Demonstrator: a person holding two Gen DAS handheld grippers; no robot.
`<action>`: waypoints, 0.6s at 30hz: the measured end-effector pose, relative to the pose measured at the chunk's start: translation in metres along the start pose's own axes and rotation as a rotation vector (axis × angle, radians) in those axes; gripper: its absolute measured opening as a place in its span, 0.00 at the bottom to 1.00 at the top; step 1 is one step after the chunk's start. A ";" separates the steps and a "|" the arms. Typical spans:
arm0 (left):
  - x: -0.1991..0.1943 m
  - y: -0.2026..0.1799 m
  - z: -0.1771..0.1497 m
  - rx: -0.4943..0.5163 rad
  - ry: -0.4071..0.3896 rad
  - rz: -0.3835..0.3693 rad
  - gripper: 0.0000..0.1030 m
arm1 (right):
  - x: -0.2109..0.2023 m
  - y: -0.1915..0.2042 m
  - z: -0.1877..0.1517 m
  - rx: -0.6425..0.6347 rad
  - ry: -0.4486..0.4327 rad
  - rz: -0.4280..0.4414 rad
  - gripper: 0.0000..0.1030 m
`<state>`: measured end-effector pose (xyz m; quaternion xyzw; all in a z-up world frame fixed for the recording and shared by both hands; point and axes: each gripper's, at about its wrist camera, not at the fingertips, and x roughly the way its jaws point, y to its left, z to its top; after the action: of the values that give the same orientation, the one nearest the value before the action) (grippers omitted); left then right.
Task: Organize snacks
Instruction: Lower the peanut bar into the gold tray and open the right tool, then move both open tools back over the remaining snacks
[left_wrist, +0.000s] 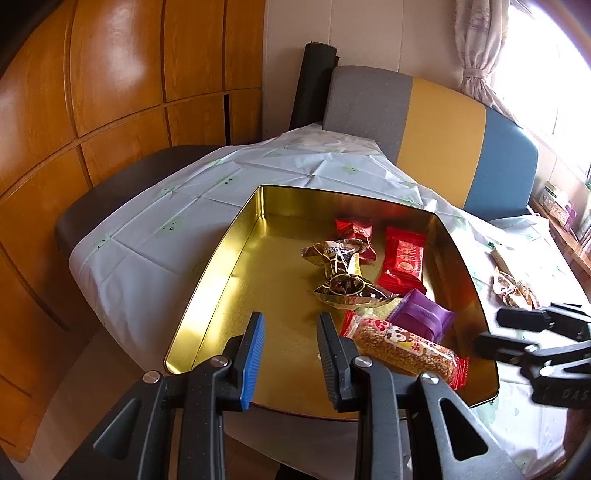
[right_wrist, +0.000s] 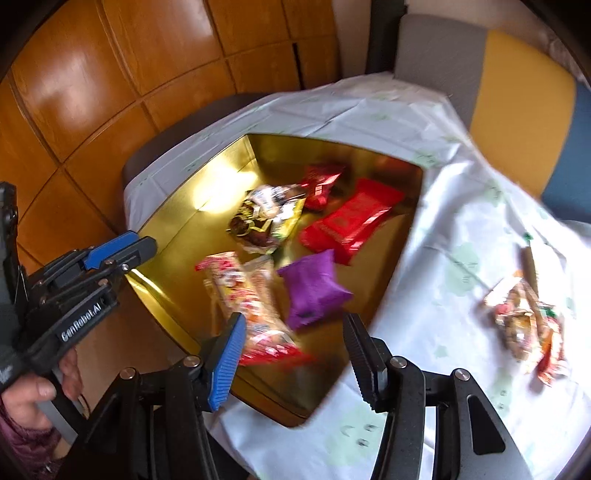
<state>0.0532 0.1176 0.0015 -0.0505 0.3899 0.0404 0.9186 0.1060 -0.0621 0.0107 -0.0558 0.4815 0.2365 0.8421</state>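
A gold tin (left_wrist: 218, 273) sits on the white tablecloth. In it lie a small red packet (left_wrist: 356, 232), a flat red packet (left_wrist: 404, 260), a crumpled gold-and-brown wrapper (left_wrist: 341, 277), a purple packet (left_wrist: 421, 314) and a long sesame bar (left_wrist: 406, 349). My left gripper (left_wrist: 290, 356) hovers open over the tin's near edge, with nothing between its fingers. My right gripper (right_wrist: 295, 360) is open above the tin's (right_wrist: 402, 236) near corner. The blurred purple packet (right_wrist: 312, 291) and the bar (right_wrist: 251, 302) lie just beyond its fingertips. Neither is gripped.
Several loose snacks (right_wrist: 524, 325) lie on the cloth to the right of the tin. A grey, yellow and blue chair back (left_wrist: 439, 136) stands behind the table. Wooden cabinet doors (left_wrist: 110, 92) fill the left. A person's hand (right_wrist: 26, 402) holds the left gripper (right_wrist: 110, 254).
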 end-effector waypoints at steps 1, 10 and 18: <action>0.000 -0.001 0.000 0.002 0.002 -0.001 0.28 | -0.006 -0.005 -0.001 0.001 -0.012 -0.013 0.54; -0.007 -0.011 -0.001 0.031 -0.004 0.005 0.28 | -0.041 -0.073 -0.028 0.067 -0.030 -0.165 0.61; -0.014 -0.025 0.003 0.075 -0.023 -0.005 0.28 | -0.060 -0.135 -0.050 0.151 0.007 -0.291 0.68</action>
<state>0.0485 0.0924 0.0154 -0.0164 0.3805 0.0238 0.9243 0.1026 -0.2182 0.0160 -0.0623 0.4878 0.0750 0.8675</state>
